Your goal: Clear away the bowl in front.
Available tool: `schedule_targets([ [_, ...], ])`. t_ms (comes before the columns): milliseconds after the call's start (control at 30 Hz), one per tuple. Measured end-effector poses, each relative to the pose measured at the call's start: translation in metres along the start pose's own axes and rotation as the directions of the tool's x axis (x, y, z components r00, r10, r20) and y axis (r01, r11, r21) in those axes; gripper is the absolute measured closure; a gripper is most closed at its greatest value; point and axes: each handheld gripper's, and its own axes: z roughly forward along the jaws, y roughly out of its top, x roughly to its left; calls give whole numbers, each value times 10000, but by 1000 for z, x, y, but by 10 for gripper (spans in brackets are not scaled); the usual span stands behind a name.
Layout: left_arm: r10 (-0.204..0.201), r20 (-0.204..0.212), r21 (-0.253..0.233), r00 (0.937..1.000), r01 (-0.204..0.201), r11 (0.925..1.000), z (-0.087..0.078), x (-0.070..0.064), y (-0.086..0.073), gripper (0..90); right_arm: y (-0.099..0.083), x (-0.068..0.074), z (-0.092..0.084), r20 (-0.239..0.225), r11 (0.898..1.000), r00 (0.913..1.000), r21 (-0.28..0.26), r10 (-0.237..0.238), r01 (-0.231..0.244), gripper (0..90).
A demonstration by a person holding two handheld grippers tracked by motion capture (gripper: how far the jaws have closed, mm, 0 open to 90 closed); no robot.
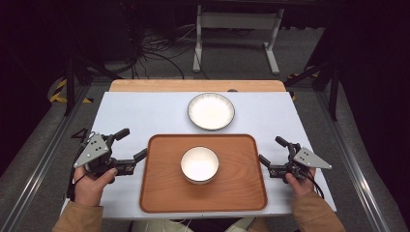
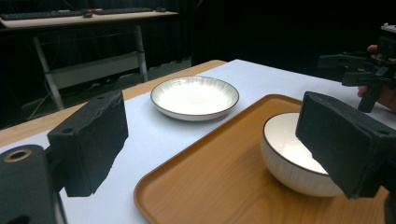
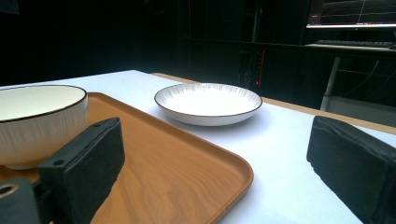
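Wooden tray (image 1: pixel 159 193) lies near-centre on the counter (image 1: pixel 135 116), bare margins left and right, where the left tongs (image 1: pixel 134 145) and right tongs (image 1: pixel 271 150) wait released (both empty). White dark-rimmed bowl (image 1: pixel 199 164) sits mid-tray; a matching plate (image 1: pixel 211 111) lies beyond.

- Left black hand-held gripper (image 1: pixel 130 143): jaws spread wide, gripping nothing, angled inward, held in the left hand (image 1: pixel 92 181).
- Right black hand-held gripper (image 1: pixel 272 150): jaws apart, gripping nothing, held in the right hand (image 1: pixel 300 182).

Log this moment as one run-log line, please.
left gripper: open, left of tray | right gripper: open, right of tray | bowl: on tray | plate: behind tray
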Motion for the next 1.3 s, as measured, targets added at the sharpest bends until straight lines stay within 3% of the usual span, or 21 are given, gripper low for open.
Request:
schedule_targets([
  [367,-170,-663,-1,9977,170,9999,-19,16,-9,94,0,0,0,-1,10000,10000,-6,-17,17,46],
  [733,-279,-1175,340,9927,321,9989,-29,33,-27,91,0,0,0,-26,10000,10000,-20,-38,38,46],
  [933,-870,-1028,256,9909,901,9956,-28,39,-39,91,0,0,0,-23,10000,10000,-20,-36,36,46],
  [1300,-939,-974,455,9908,987,9941,-23,42,-54,89,0,0,0,-28,10000,10000,-22,-50,50,46],
])
